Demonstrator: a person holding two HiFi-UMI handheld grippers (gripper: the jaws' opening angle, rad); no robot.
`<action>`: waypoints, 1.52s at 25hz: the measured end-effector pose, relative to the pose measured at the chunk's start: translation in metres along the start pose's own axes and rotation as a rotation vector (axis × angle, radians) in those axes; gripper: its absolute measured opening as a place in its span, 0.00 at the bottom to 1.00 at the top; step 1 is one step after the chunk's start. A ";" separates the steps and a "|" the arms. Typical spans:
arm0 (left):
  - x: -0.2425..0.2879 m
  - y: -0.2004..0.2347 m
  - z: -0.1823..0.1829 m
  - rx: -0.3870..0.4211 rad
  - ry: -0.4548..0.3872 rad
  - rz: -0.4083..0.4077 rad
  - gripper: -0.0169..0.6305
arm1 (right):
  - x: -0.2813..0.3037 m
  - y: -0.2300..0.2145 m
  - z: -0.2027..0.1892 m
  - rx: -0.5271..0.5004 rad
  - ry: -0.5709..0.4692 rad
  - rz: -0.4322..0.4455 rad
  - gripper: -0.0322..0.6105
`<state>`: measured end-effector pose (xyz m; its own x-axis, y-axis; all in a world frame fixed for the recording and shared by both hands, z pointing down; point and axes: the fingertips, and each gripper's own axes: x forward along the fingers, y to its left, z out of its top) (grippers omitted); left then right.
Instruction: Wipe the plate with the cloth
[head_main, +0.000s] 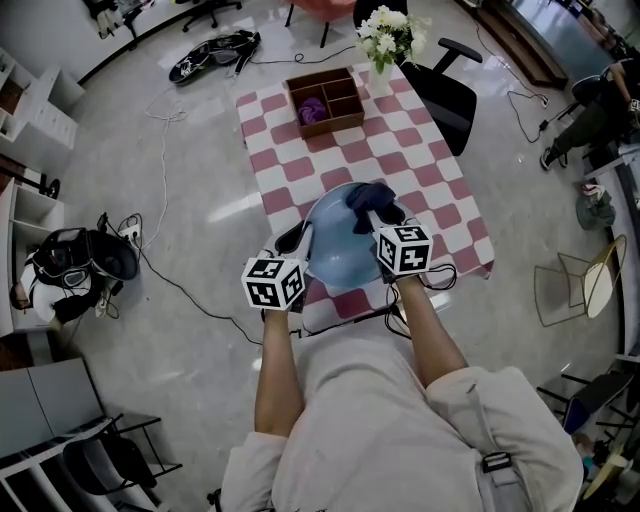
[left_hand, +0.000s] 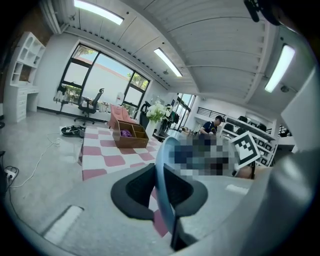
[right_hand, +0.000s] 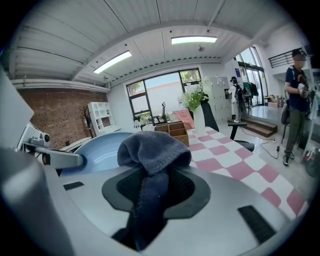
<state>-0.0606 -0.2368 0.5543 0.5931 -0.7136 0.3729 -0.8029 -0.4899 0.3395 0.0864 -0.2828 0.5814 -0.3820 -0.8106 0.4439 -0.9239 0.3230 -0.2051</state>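
Beyond blue plate (head_main: 335, 250), checkered table (head_main: 400, 150), wooden box (head_main: 333, 126); grey floor (head_main: 120, 140)

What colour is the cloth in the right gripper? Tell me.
Dark greyish blue; the cloth shows best in the right gripper view.

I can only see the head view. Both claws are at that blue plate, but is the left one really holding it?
Observer: Yes. In the left gripper view the left claw has its jaws closed on the rim of the blue plate, seen edge-on.
Visitor: And the dark lump by the right one?
Observer: That is the cloth, pinched in the right claw; it bunches up past the jaws, with the plate's face just behind it.
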 end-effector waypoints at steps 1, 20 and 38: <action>-0.001 0.002 0.001 -0.005 -0.008 0.006 0.09 | 0.000 -0.001 0.000 -0.005 0.003 -0.002 0.24; -0.019 0.050 0.006 -0.225 -0.161 0.203 0.09 | -0.004 0.015 -0.026 -0.132 0.095 0.024 0.24; 0.058 0.067 -0.096 -0.610 0.035 0.262 0.08 | -0.095 -0.045 -0.081 0.080 0.097 -0.129 0.24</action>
<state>-0.0740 -0.2632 0.6817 0.3925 -0.7487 0.5342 -0.7493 0.0766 0.6578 0.1621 -0.1812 0.6190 -0.2642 -0.7904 0.5526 -0.9621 0.1759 -0.2084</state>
